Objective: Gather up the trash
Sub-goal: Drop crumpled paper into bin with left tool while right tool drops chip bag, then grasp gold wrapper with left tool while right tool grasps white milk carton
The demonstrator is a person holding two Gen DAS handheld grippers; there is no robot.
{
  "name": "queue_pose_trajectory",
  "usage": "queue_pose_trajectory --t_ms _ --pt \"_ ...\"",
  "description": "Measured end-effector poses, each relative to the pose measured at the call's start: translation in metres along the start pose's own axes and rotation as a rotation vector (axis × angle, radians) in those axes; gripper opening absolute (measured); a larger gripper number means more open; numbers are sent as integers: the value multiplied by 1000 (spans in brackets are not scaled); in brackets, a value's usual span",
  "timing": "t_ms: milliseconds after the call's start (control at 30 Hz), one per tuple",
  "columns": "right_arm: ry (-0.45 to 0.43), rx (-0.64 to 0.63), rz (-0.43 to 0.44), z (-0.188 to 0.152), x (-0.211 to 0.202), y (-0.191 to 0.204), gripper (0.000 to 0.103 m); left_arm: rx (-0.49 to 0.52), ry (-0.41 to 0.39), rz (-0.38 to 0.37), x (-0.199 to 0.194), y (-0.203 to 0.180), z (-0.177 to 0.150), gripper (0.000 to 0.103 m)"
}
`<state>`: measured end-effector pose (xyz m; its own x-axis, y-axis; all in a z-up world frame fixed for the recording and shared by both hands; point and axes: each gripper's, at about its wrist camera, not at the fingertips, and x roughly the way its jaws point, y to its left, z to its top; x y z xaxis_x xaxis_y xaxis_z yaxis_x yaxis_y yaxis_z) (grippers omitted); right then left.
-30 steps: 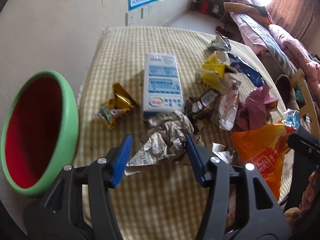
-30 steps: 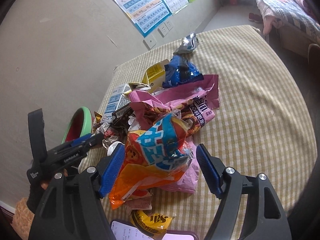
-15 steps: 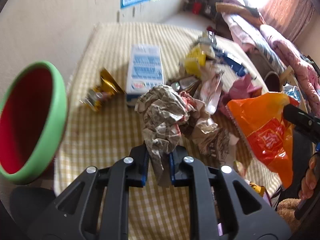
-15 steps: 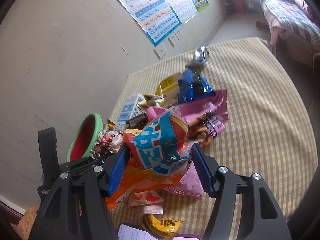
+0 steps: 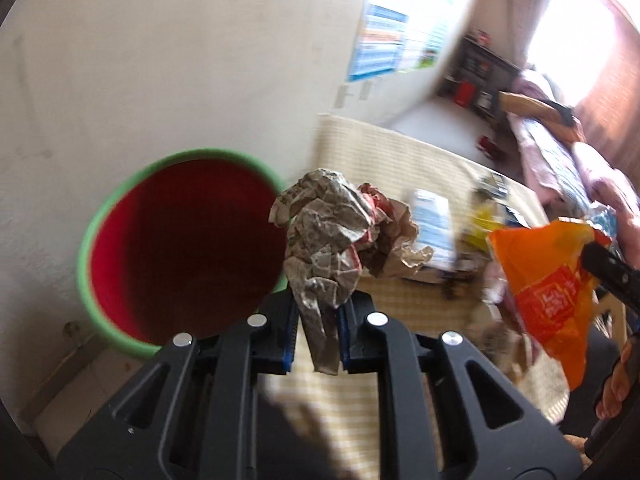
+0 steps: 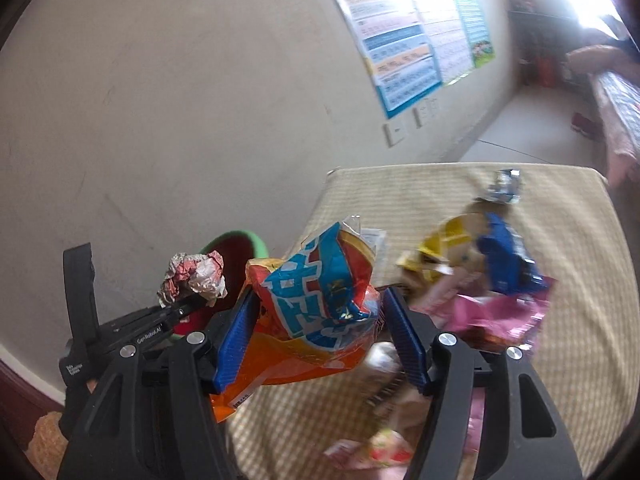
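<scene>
My left gripper [image 5: 316, 332] is shut on a crumpled newspaper wad [image 5: 324, 232] and holds it in the air just right of the mouth of a green-rimmed red bin [image 5: 180, 240]. My right gripper [image 6: 320, 336] is shut on an orange and blue snack bag [image 6: 316, 312], lifted above the table. That bag also shows in the left wrist view [image 5: 548, 280]. The left gripper and its wad [image 6: 192, 276] show in the right wrist view in front of the bin [image 6: 236, 248].
A table with a checked yellow cloth [image 6: 580, 288] carries several wrappers: a yellow one [image 6: 444, 256], a blue one [image 6: 504, 256], a pink one [image 6: 496, 316], a silver one [image 6: 504, 188] and a white-blue carton [image 5: 432, 220]. A wall stands behind the bin.
My left gripper closed on the newspaper wad, lifted it and swung left toward the bin. My right gripper closed on the orange bag and raised it off the pile.
</scene>
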<state>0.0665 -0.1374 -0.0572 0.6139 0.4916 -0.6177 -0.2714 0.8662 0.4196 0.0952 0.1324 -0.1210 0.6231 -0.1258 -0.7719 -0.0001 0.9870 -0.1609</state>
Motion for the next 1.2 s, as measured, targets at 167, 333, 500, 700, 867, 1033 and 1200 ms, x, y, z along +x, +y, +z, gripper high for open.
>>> queue_pose_trajectory --t_ms 167,333,500,700,867,1033,1200 --pt "50 -41 47 17 52 36 63 -29 18 97 -1 50 7 16" --pt "62 -104 63 39 103 75 63 -70 25 156 9 89 15 16" --pt "95 -157 56 45 152 106 63 -97 43 185 29 115 21 16" --pt "107 -217 59 38 177 129 77 -180 15 215 37 130 15 60" --pt "75 -253 -10 34 173 114 82 -217 26 210 40 137 6 60" --pt "90 -180 -272 49 184 44 83 -209 -12 225 28 129 6 62" --pt "201 -124 -417 51 210 -6 83 -124 -65 198 14 97 22 64"
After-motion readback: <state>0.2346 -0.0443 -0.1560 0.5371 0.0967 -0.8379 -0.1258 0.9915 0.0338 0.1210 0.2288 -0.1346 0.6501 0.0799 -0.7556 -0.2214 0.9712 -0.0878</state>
